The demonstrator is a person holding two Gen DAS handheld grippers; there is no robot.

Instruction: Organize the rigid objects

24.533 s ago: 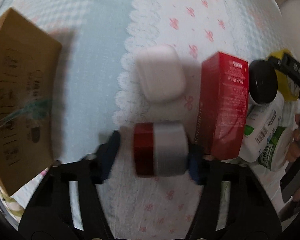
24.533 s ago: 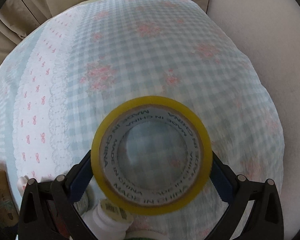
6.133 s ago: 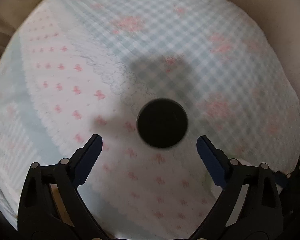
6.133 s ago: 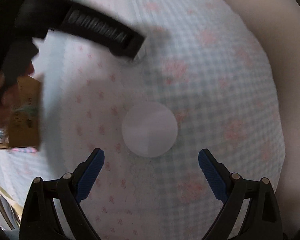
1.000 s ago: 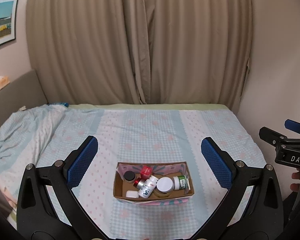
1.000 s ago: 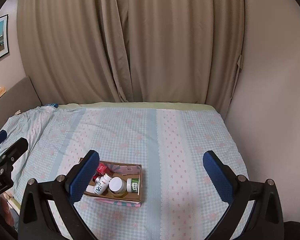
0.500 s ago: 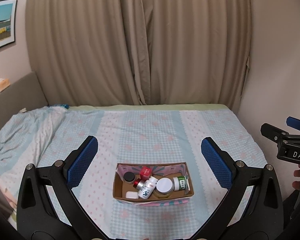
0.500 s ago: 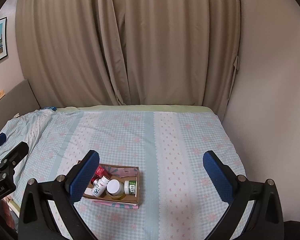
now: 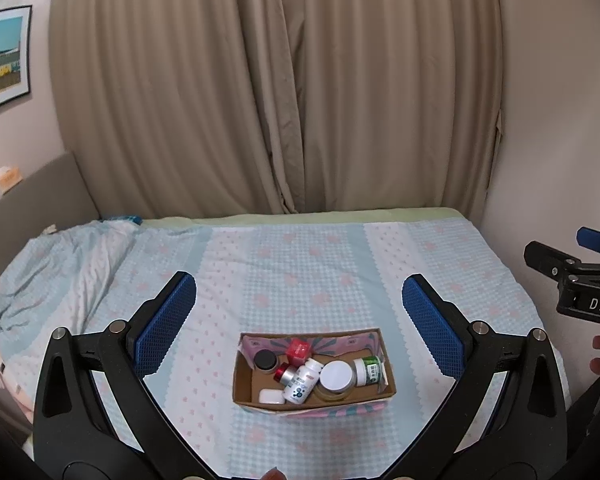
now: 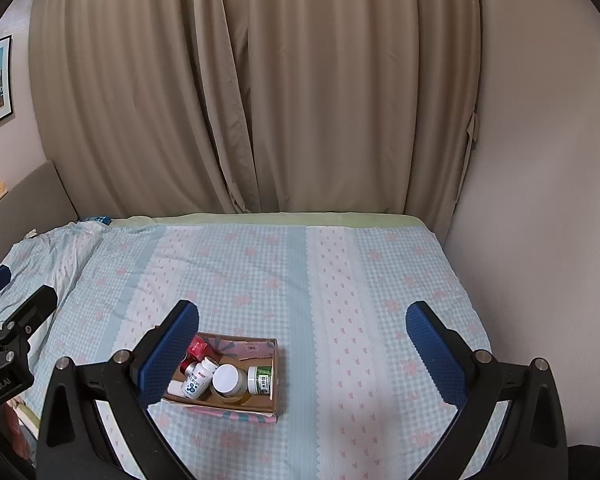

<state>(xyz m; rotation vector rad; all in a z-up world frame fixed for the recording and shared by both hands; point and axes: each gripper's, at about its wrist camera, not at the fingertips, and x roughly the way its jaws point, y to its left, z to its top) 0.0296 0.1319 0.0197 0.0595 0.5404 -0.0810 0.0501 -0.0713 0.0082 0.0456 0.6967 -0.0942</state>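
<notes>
A bed [image 9: 332,280] in blue-and-pink checked cloth fills the room below beige curtains [image 9: 284,92]. Near its front edge sits the cardboard box [image 9: 314,400], holding bottles, jars and a small red carton, some tipped over. Nothing loose shows on the cover, so sorting looks finished. Left tongs [image 9: 298,320] and right tongs [image 10: 302,340] hang spread and empty, well above it.

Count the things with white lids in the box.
3: a jar in the middle, a green-labelled bottle right of it, a tipped white bottle left of it. More may be hidden underneath.
</notes>
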